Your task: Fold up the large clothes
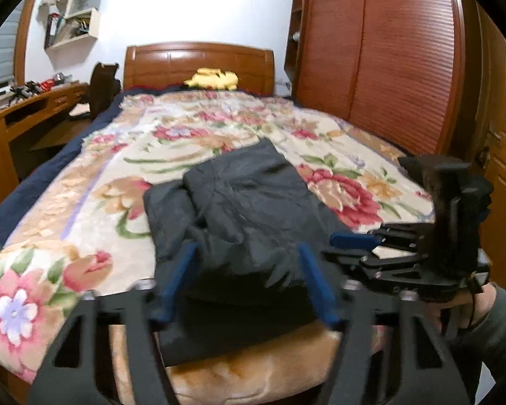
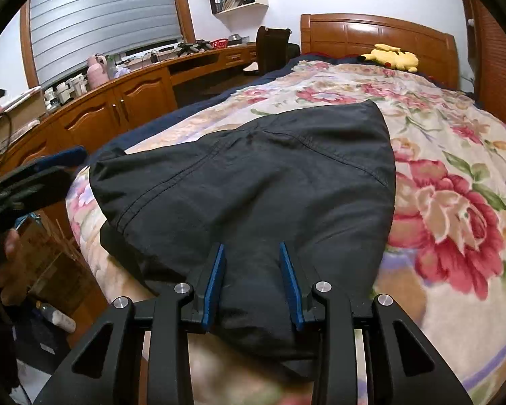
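Seen from the left wrist, the dark garment (image 1: 249, 202) lies folded into a thick, rumpled bundle on the floral blanket (image 1: 94, 182) of the bed, near its foot edge, with one layer stacked on a wider layer below. The left gripper (image 1: 249, 283) has its blue fingers (image 1: 177, 280) spread wide to either side of the bundle's near end, holding nothing; whether they touch the cloth is blurred. The right gripper (image 1: 354, 240) sits just to the right of the garment.

Over in the right wrist view, the garment (image 2: 253, 182) shows stitched seams and a smooth top surface, tapering toward the near edge of the bed. The right gripper (image 2: 253, 283) holds its blue fingers (image 2: 214, 287) partly open, flanking the garment's near end, with cloth filling the gap between them but not pinched. A yellow plush toy (image 2: 389, 56) rests by the headboard (image 2: 371, 33).
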### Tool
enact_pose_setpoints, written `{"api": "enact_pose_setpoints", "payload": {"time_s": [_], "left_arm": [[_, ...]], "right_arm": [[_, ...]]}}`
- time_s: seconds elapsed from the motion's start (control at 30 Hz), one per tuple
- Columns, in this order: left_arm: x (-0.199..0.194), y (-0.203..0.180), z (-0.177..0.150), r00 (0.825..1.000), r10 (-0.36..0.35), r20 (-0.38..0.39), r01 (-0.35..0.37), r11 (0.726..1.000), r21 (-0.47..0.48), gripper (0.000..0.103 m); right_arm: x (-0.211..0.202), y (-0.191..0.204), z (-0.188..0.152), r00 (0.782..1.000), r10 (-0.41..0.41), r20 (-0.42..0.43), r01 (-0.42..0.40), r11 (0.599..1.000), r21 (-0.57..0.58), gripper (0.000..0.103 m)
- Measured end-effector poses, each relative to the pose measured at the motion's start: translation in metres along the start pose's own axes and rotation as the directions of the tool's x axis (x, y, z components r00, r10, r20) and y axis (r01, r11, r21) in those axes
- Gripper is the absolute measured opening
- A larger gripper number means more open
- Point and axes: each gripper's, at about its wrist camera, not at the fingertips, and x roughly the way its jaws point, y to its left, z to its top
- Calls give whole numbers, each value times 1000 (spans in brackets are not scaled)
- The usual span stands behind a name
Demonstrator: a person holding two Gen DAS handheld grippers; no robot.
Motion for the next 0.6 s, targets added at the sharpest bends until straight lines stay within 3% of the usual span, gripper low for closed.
{"api": "enact_pose_setpoints", "payload": {"time_s": [0.1, 0.13, 0.27, 0.37, 0.43, 0.6], "left_arm": [[13, -3, -6, 999, 31, -36, -30, 999, 25, 31], [15, -2, -10, 999, 30, -43, -29, 999, 33, 13], [7, 1, -17, 999, 35, -32, -34, 998, 46, 7], [-11, 21, -17, 998, 64, 18, -64, 998, -8, 6], [-13, 42, -23, 998, 68, 1, -68, 995, -67, 5], [-11, 52, -42, 993, 110, -29, -112, 991, -70, 1]], "right_arm": [[-11, -1, -7, 1000, 5, 7, -5, 1000, 2, 35], [-17, -1, -14, 1000, 7, 12, -7, 1000, 7, 35], [-39, -6, -23, 999, 8, 33, -9, 1000, 26, 37], [-43, -10, -23, 999, -37, 34, 37, 999, 10, 43], [-47, -11, -22, 998, -53, 38, 53, 999, 1, 43], [-48, -1, -28, 999, -21, 41, 23, 999, -39, 43]]}}
